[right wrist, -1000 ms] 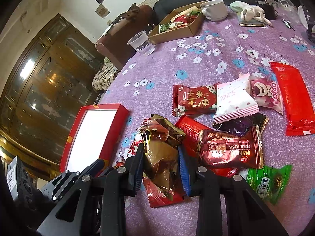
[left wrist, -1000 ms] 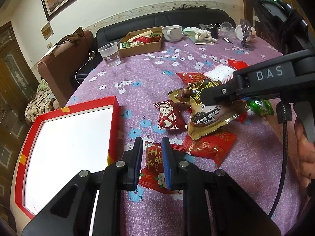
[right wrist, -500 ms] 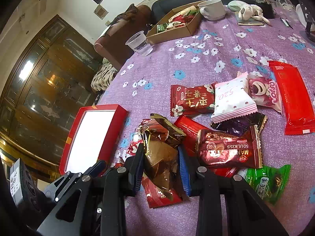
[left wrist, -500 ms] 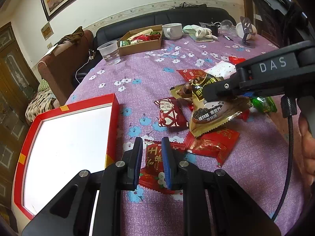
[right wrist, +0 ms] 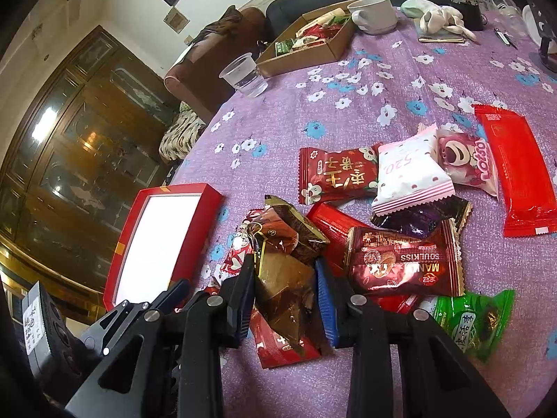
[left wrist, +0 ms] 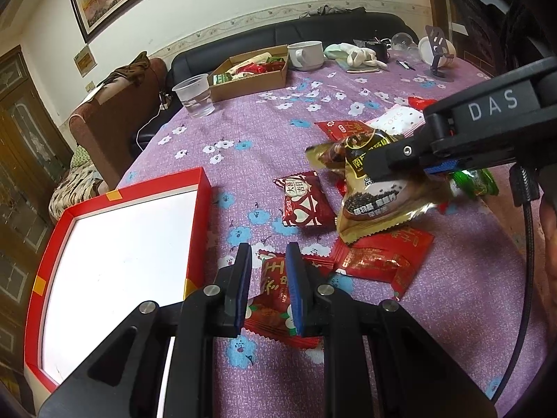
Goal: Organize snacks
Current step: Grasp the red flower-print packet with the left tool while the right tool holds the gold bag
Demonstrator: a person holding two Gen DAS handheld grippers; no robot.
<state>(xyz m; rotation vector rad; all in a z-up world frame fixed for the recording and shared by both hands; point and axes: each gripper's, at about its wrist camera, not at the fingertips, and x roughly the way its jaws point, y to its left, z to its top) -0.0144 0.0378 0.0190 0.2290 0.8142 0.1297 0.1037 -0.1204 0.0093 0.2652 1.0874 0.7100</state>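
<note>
Gold packet (right wrist: 285,278) sits clamped between the right gripper (right wrist: 283,291) pads, lifted above the snack pile. Left gripper (left wrist: 266,285) hangs closed and empty over a red packet (left wrist: 275,310), beside the red tray (left wrist: 203,188).

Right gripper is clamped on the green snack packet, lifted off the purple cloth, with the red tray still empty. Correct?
Not quite: the right gripper clamps the gold-brown packet, as the right wrist view shows. The green packet lies on the cloth. The red tray is empty.
</note>
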